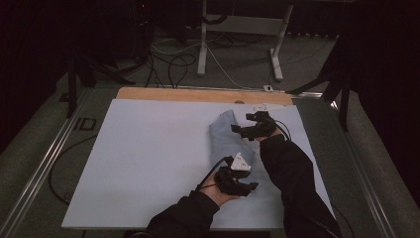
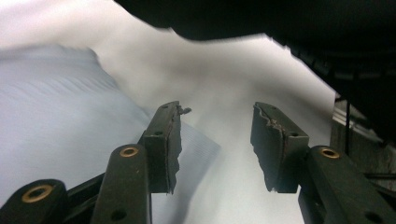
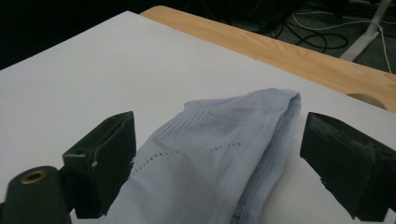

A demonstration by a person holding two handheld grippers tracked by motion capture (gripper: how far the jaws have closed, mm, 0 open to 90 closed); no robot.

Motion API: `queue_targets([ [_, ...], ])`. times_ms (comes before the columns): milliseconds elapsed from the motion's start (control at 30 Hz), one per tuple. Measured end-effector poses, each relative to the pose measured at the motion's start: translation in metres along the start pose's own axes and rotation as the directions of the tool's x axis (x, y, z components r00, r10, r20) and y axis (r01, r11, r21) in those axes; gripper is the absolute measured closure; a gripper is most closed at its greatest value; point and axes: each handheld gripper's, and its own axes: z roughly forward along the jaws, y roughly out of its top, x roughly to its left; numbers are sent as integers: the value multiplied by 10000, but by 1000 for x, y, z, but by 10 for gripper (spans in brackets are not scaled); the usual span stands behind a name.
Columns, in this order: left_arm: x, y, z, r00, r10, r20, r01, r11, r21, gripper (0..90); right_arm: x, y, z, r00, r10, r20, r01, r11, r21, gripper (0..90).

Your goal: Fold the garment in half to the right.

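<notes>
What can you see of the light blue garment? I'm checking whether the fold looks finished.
The light blue garment is a thin, soft knit with rows of tiny perforations and a stitched hem along one edge. It lies folded into a narrow, slightly rumpled strip on the white board, running from near the wooden far edge toward the person. The right gripper view shows it between open jaws, with no pad pressing it. In the left gripper view its corner lies beside one jaw, also unpinched.

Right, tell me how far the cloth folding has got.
Done: the light blue cloth lies folded into a narrow strip on the white board. In hand: nothing, the left gripper and the right gripper stand open. Left: possibly another fold.
</notes>
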Motion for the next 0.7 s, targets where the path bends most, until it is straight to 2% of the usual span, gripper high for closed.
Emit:
queue_targets([
  [200,23,0,-22,9998,-90,179,99,9989,-467,481,2,-1,-2,10000,-87,13,87,10000,42,104],
  [300,34,-1,-31,9996,-134,263,147,9985,-519,469,4,-1,-2,9999,-109,-25,109,9999,58,104],
  [500,50,-4,-47,9998,-204,-54,201,9986,-481,358,10,-2,-3,9997,-142,-177,142,9999,-17,104],
  [600,56,-5,-54,9998,-189,-62,186,9989,-434,317,14,-3,-4,9996,-105,-264,103,9999,-44,104],
  [700,59,-5,-59,9997,-183,-146,174,9981,-585,265,17,-4,-6,9994,-122,-338,121,9999,-52,104],
])
